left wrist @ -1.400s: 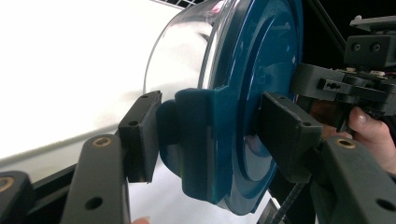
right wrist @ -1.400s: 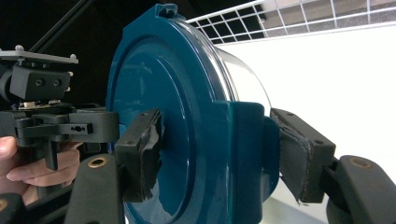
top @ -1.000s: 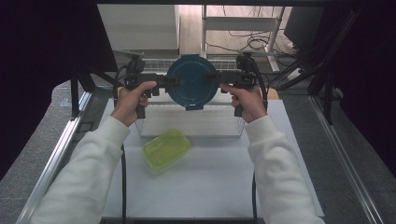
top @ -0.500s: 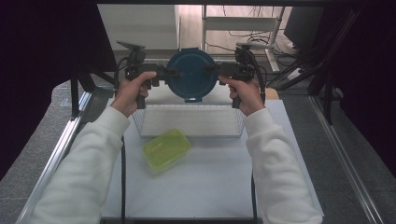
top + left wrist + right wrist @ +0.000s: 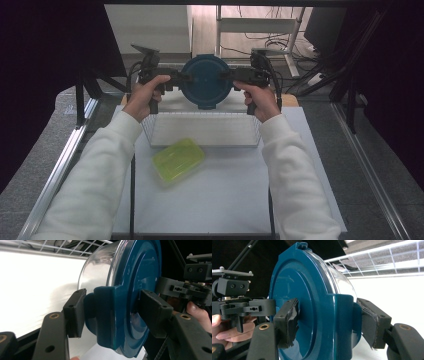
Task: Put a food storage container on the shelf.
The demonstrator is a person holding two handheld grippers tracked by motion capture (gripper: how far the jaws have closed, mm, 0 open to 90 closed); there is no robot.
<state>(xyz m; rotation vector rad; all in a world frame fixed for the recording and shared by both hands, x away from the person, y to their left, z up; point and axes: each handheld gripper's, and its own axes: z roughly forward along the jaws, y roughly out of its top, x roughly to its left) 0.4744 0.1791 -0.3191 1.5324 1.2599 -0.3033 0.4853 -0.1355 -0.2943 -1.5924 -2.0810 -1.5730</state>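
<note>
Gripping the teal-lidded container point(image 5: 205, 81) between left tool point(image 5: 175, 78) and right tool point(image 5: 235, 76), carried farther beyond the wire basket point(image 5: 200, 129).

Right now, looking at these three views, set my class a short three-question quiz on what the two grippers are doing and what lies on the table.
1. True or false: the left gripper and the right gripper both clamp the round blue-lidded container.
2. Which part of the container does each gripper's pair of pads press on?
3. Multiple choice: where does the yellow-green box lie? A) inside the wire basket B) on the white table, in front of the basket C) on top of the container.

Key: 1 true. 2 a side tab of the blue lid, one gripper on each tab. 3 B.
</note>
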